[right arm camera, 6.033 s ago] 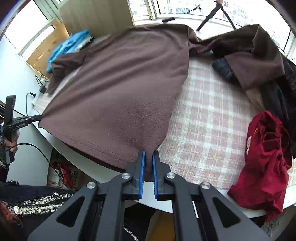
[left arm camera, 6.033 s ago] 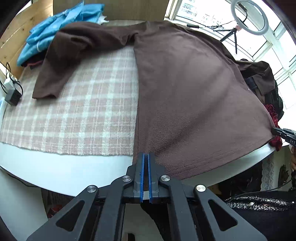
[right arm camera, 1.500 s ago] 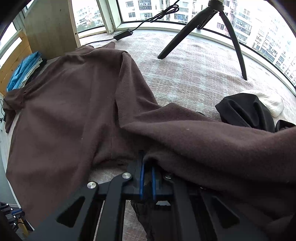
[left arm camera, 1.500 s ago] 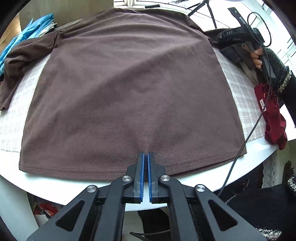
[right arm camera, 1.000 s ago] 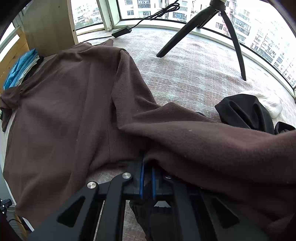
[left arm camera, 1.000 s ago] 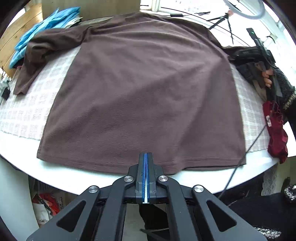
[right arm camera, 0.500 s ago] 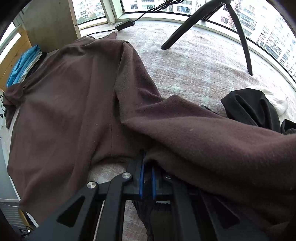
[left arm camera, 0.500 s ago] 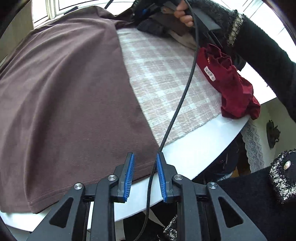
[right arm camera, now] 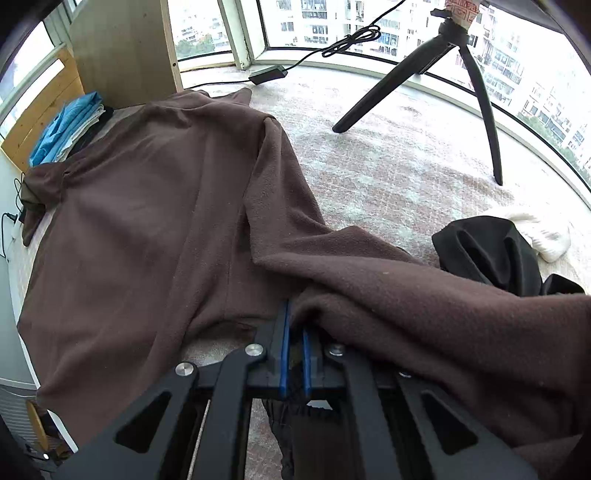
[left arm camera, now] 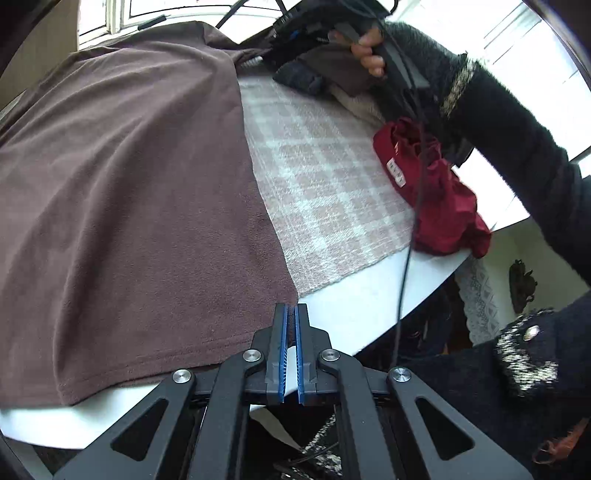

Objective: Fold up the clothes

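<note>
A brown fleece shirt (left arm camera: 129, 177) lies spread flat on the checked tablecloth (left arm camera: 325, 192). My left gripper (left arm camera: 290, 314) is shut on the shirt's bottom right hem corner at the table's front edge. In the right wrist view the same brown shirt (right arm camera: 155, 229) stretches away to the left, and its right sleeve (right arm camera: 424, 302) drapes across the gripper. My right gripper (right arm camera: 294, 328) is shut on that sleeve, with cloth hiding the fingertips. The right gripper also shows in the left wrist view (left arm camera: 291, 26) at the far end of the shirt, held in a hand.
A crumpled red garment (left arm camera: 436, 195) lies at the table's right edge, with a black cable (left arm camera: 410, 236) hanging across it. Dark and cream clothes (right arm camera: 495, 247) are piled by the sleeve. A black tripod (right arm camera: 458, 70) stands behind. Folded blue clothes (right arm camera: 66, 129) sit far left.
My left gripper has closed from open onto the shirt's bottom right hem corner. My right gripper stays shut on the sleeve and has barely moved.
</note>
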Tool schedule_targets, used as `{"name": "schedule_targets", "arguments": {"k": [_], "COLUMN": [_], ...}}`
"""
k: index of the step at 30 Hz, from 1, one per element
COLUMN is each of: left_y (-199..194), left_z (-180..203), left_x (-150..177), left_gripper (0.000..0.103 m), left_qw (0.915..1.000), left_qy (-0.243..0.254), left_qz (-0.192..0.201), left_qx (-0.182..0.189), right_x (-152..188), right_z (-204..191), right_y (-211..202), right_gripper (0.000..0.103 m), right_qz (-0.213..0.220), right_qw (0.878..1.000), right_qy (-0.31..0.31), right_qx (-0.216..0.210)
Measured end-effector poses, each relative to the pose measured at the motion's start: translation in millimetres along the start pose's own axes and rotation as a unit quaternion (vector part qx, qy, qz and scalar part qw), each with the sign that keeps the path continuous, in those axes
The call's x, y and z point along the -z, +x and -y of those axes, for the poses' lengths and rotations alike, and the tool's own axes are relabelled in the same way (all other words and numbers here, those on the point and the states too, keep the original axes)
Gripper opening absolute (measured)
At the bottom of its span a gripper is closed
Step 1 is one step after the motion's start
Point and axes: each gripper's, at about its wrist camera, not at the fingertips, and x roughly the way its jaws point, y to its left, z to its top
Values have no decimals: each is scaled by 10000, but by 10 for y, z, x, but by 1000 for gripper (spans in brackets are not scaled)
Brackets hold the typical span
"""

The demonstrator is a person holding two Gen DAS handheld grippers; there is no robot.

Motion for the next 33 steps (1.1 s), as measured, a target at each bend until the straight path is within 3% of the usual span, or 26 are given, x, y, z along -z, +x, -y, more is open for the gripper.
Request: {"name": "schedule_targets", "arguments": {"k": [2,5,10,13,16,18,22,25,27,28,30,33], "left_y": [-339,-464,29,76,-37,-191,-604,-949,-1104,-1153,-1221,-1224], "left_z": [-119,-491,-1104,-1019,-722,-693,-1176,-1796,-2191,-2378,-2690,-3009], "left_x": [-11,4,150,221,273,339,527,688,764,795,833,837], "left_gripper": [3,3,3,4,8,13,13,16,19,21,24,29], "left_qw": [9990,9963,9902,9919,9961,9963,9896,9726,9592,9526,9455,9471], "left_qy": [-246,-698,-1300,-1263,-828,-827,-1267,-1768,-2012,-2125,-2297,-2299], "left_qz": [350,502,0,-157,-267,-221,-10,179,300,331,346,337], "left_qx": [133,-62,-506,-19,144,64,-679,-1497,-1964,-2151,-2281,-2216], "right_x": [-25,-68,-38,-43,-53,-40,45,258,514,642,923,1357], "right_z": [-1,-9,-105,-127,-80,-66,-108,-223,-347,-409,-610,-1046], "right_y": [-172,-229,89,174,166,158,87,-110,-265,-342,-475,-595], "right_gripper": [5,5,5,5,5,5,11,12,16,24,28,28], "right_qz": [196,242,-118,-205,-230,-260,-264,-235,-257,-269,-344,-410], "right_qw": [9997,9993,9971,9969,9975,9980,9982,9977,9993,9996,9984,9939], "right_qy": [-124,-233,-480,-487,-435,-371,-306,-283,-50,66,311,606], "right_qx": [-3,137,573,578,508,450,439,568,262,109,-326,-827]}}
